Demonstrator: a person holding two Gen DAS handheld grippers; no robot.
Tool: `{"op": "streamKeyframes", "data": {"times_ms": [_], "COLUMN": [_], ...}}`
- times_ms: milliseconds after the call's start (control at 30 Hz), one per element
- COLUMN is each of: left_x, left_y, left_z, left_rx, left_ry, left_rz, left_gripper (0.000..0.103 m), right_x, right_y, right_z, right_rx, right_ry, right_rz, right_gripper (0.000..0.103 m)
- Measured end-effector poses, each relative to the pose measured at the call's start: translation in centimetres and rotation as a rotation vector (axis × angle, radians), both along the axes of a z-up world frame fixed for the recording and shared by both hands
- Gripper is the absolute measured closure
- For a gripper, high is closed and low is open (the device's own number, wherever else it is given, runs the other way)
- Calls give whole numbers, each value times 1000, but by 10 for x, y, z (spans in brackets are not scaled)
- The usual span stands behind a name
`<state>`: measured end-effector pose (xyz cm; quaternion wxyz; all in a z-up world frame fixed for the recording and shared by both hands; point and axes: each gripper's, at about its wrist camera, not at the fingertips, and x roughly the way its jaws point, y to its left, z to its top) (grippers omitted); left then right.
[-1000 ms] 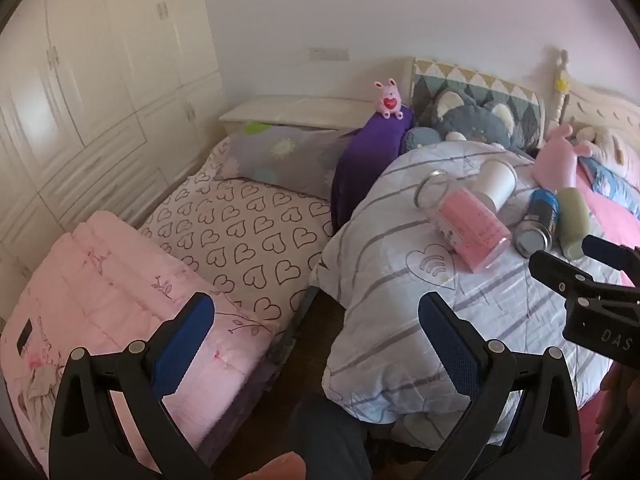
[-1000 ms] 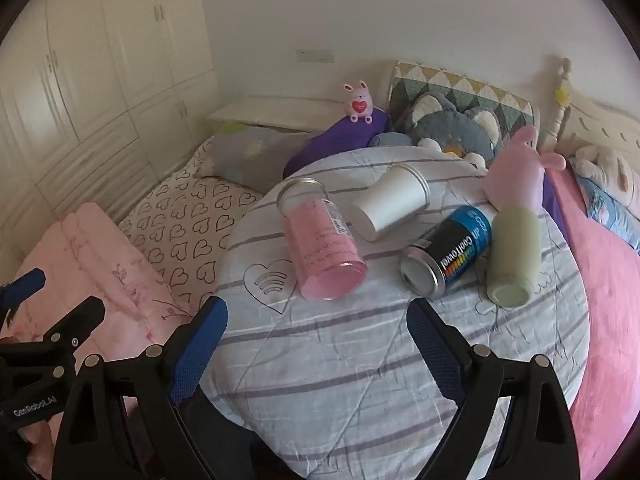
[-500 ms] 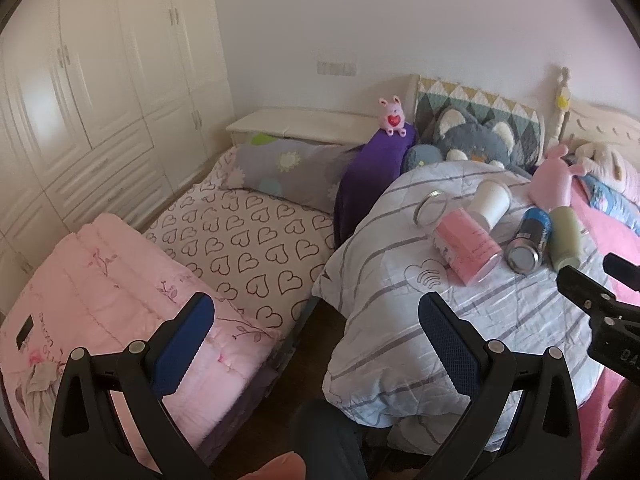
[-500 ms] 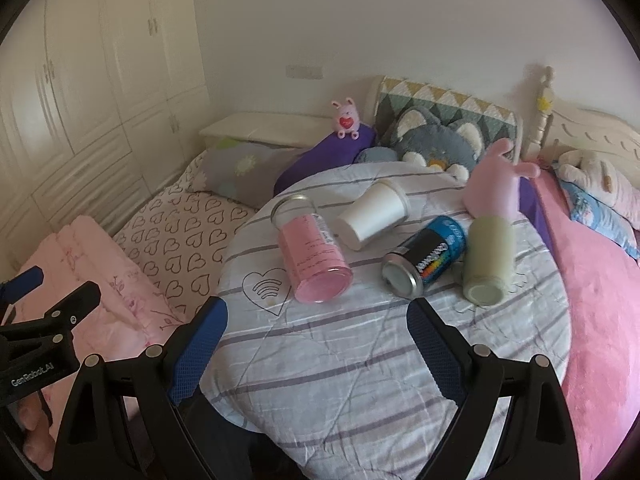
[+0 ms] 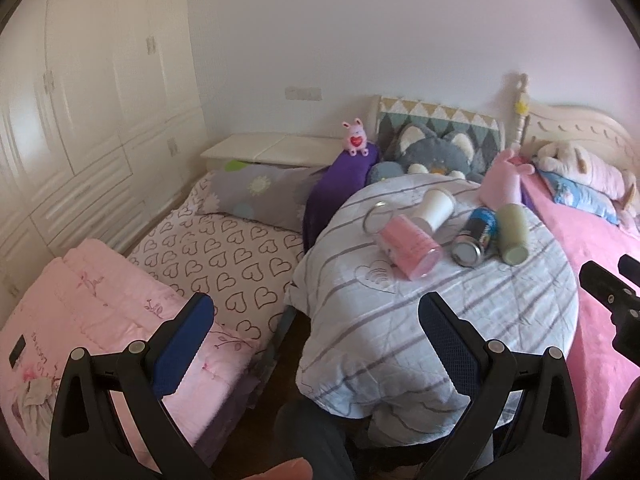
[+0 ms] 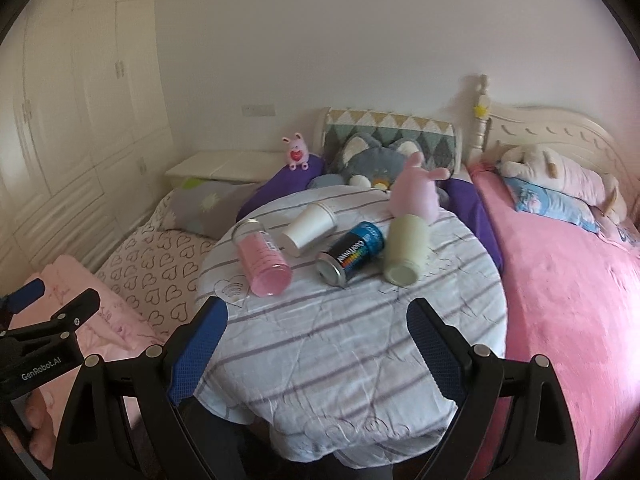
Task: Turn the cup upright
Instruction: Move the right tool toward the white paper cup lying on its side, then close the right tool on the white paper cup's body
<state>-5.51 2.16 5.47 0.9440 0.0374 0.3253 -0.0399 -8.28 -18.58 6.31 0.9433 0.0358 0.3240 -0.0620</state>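
Note:
Several cups lie on their sides on a round table with a striped cloth (image 6: pixel 360 340): a pink clear cup (image 6: pixel 262 262), a white paper cup (image 6: pixel 310 229), a blue and black can (image 6: pixel 352 252) and a pale green cup (image 6: pixel 405 255). They also show in the left wrist view: pink cup (image 5: pixel 408 246), white cup (image 5: pixel 434 208), can (image 5: pixel 476 236), green cup (image 5: pixel 513 233). My right gripper (image 6: pixel 318 344) is open and empty, well short of the cups. My left gripper (image 5: pixel 312 340) is open and empty, left of the table over its edge.
A pink plush rabbit (image 6: pixel 416 190) sits at the table's far edge. A bed with a heart-print sheet (image 5: pixel 224 256) and a pink quilt (image 5: pixel 80 312) lies left. A pink bed (image 6: pixel 560 280) with soft toys lies right. White wardrobes (image 5: pixel 80 120) line the left wall.
Both grippers have pulled back and up from the table, so the cups look smaller and farther. The cups have not moved. Both grippers stay open.

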Motion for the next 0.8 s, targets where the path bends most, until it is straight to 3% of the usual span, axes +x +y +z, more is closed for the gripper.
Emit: {"op": "streamKeyframes", "data": {"times_ms": [433, 800], "left_x": [-11, 49], "left_y": [-1, 16], "left_z": [3, -32], "left_rx": [-4, 6], "left_ry": [-2, 95], "left_rz": [3, 58], "left_gripper": [0, 0], "right_x": [-17, 54], "right_y": [-6, 21], "right_z": [4, -26], "right_rx": [0, -7], "right_ry": [-17, 83], "right_rz": [-2, 77], "right_gripper": [10, 10]}}
